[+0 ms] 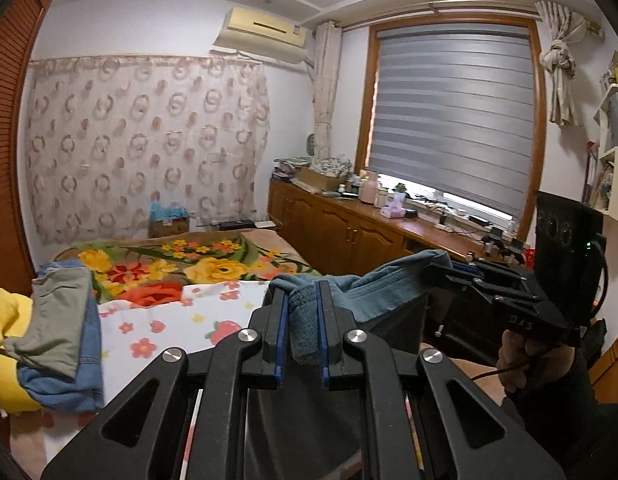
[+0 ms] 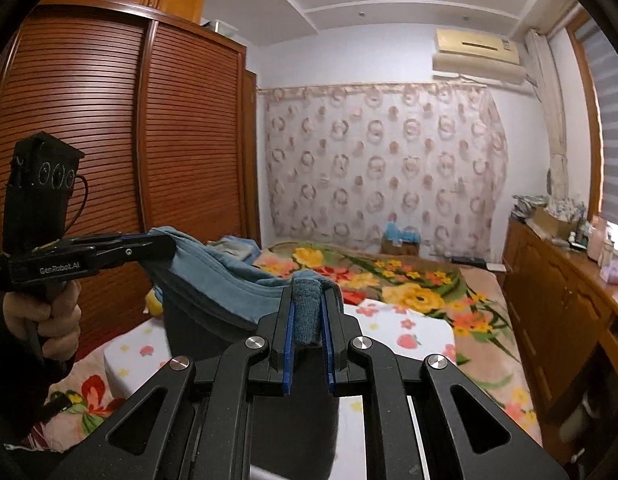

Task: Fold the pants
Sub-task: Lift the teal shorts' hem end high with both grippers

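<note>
Left claw (image 1: 302,312): clamped on pants (image 1: 383,288) waistband | right claw (image 2: 309,312): clamped likewise | bed (image 1: 213,264) below

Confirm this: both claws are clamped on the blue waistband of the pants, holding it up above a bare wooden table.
Wrong about the table. Both wrist views show the left claw and right claw clamped on the waistband, held above a bed with floral bedding.

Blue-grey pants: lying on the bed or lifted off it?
Lifted. The blue-grey fabric pants hang by their waistband between the left gripper and right gripper, above the floral bed.
</note>
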{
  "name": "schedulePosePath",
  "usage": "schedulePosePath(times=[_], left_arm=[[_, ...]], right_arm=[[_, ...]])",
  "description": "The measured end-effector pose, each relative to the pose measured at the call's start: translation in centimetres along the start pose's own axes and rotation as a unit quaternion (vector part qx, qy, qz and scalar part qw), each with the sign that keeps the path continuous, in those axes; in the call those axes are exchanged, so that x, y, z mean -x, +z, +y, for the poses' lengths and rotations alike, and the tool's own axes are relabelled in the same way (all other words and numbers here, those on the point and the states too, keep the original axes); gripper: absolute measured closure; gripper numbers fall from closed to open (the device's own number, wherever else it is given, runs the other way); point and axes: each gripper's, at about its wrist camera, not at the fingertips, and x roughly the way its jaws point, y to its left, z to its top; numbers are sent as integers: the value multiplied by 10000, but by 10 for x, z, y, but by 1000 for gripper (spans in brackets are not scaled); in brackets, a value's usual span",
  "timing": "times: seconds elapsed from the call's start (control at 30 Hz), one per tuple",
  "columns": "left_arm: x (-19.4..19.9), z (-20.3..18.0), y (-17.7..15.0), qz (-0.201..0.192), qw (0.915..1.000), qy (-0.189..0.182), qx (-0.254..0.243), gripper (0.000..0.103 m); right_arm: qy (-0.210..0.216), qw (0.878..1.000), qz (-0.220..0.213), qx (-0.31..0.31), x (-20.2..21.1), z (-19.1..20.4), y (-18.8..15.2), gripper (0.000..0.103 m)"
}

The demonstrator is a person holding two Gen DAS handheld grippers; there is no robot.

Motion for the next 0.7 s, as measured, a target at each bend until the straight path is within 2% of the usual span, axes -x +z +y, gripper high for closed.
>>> schedulePosePath(times=[0.17,0.23,0.33,0.43,0.53,0.63,0.7], left_arm=[[-41,41,-9,274,9991,302,136,89],[-62,60,-7,362,9982,407,261,89],[-73,79,15,254,9971,647,308,90],[-76,82,48,19,9972,743,87,89],[-81,88,62,-119,9960,880,-53,89],[-90,101,48,15,9958,920,12,89],[-96,110,27,210,9947,1002,98,89]], right_arm=[[146,9996,249,-49,-36,-23,-16,91],[119,9992,391,11,-61,-36,-11,91],[72,9990,435,-34,-100,-56,16,92],[-6,9998,209,-46,-120,-63,59,92],[-32,10000,39,26,-138,-67,89,92],[21,9999,126,2,-155,-73,97,92],[77,9993,368,-46,-171,-71,78,92]])
